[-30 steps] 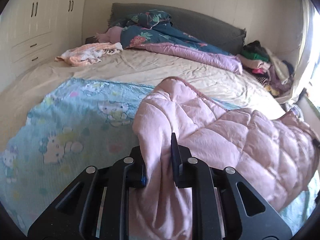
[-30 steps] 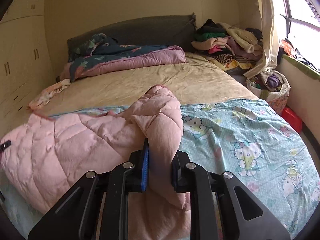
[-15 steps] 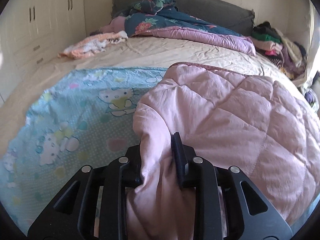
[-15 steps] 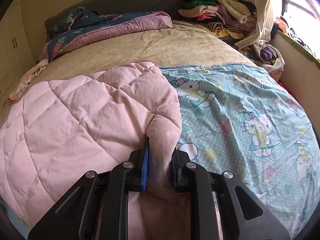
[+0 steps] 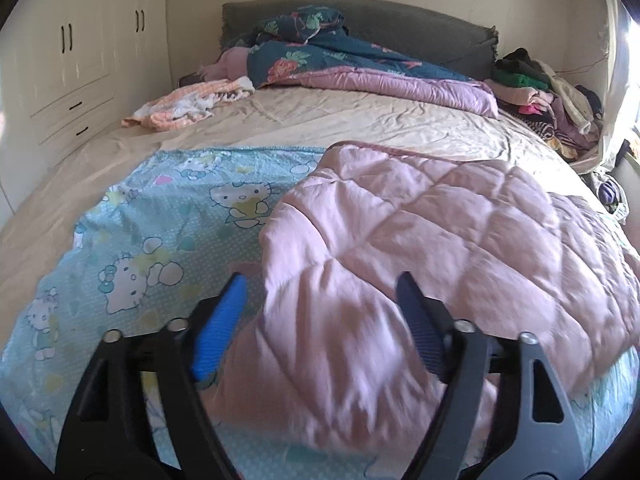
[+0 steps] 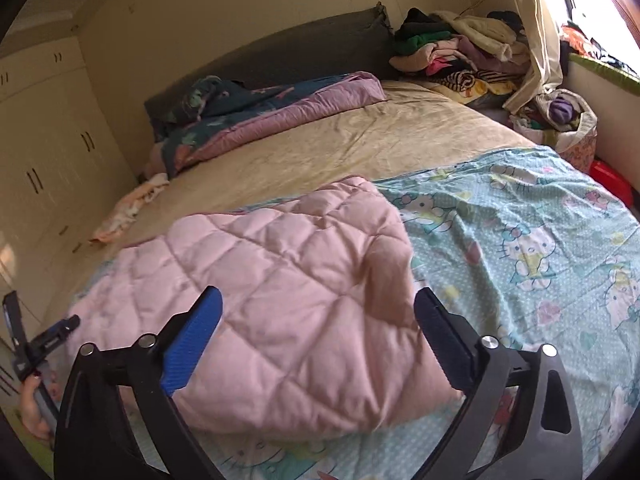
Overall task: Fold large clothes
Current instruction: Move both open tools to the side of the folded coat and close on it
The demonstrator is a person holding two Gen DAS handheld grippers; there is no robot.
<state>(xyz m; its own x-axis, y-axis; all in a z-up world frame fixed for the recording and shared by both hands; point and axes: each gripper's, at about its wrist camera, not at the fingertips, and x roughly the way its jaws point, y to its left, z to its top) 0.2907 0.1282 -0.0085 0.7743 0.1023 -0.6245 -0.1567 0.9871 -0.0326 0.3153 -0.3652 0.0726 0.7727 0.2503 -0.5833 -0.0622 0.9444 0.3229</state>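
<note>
A pink quilted garment [image 5: 440,240] lies folded flat on a light-blue cartoon-cat sheet [image 5: 152,232] at the near end of the bed; it also shows in the right wrist view [image 6: 280,292]. My left gripper [image 5: 320,292] is open over the garment's near left corner, which lies loose between the blue fingers [image 5: 218,328]. My right gripper [image 6: 316,312] is open over the garment's near right edge, holding nothing. The left gripper [image 6: 44,340] shows at the right view's left edge.
A beige bed sheet [image 5: 360,120] covers the far half of the bed. A rolled purple and floral quilt [image 5: 380,76] lies by the grey headboard. A peach cloth [image 5: 188,104] lies far left. A heap of clothes [image 6: 460,52] sits far right. White cupboards [image 5: 60,60] stand on the left.
Both grippers were shut on the pink garment's corners; they lowered it onto the blue sheet and have opened, letting it go. The garment now lies flat and folded.
</note>
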